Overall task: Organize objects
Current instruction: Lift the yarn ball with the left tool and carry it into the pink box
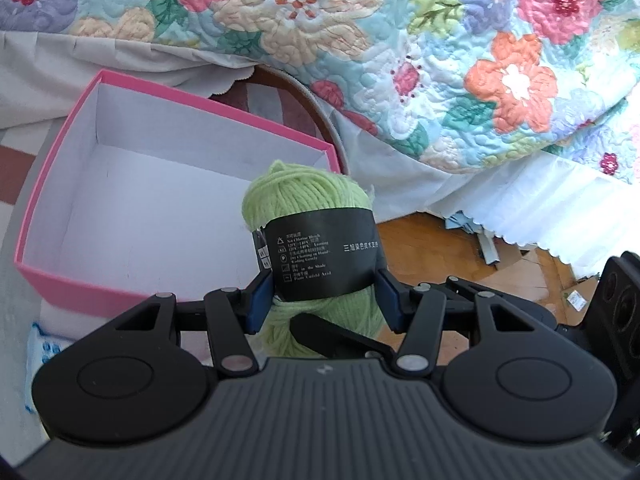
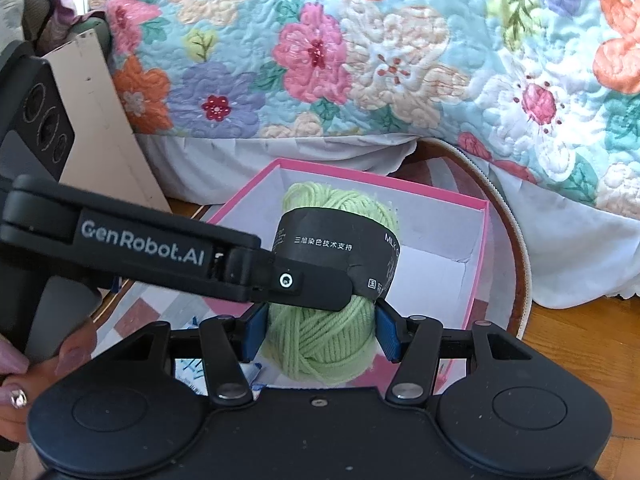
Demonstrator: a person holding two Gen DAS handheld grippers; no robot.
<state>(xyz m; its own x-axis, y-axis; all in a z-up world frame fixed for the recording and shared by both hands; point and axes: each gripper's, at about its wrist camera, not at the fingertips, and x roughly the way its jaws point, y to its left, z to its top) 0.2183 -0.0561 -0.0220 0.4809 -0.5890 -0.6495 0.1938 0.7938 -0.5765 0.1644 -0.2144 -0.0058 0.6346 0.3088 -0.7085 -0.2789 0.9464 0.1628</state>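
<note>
Sitting on the round mat [image 2: 516, 264] below the floral quilt [image 1: 440, 60]: pink box [image 1: 36, 216], white inside, lid off. Over its near edge, one light-green yarn ball [image 1: 304, 196] with a black printed paper band [image 1: 324, 256]. Left gripper [image 1: 324, 300] and right gripper [image 2: 320, 332] both clamped on it, blue pads [image 2: 386, 336] pressed against its sides.
</note>
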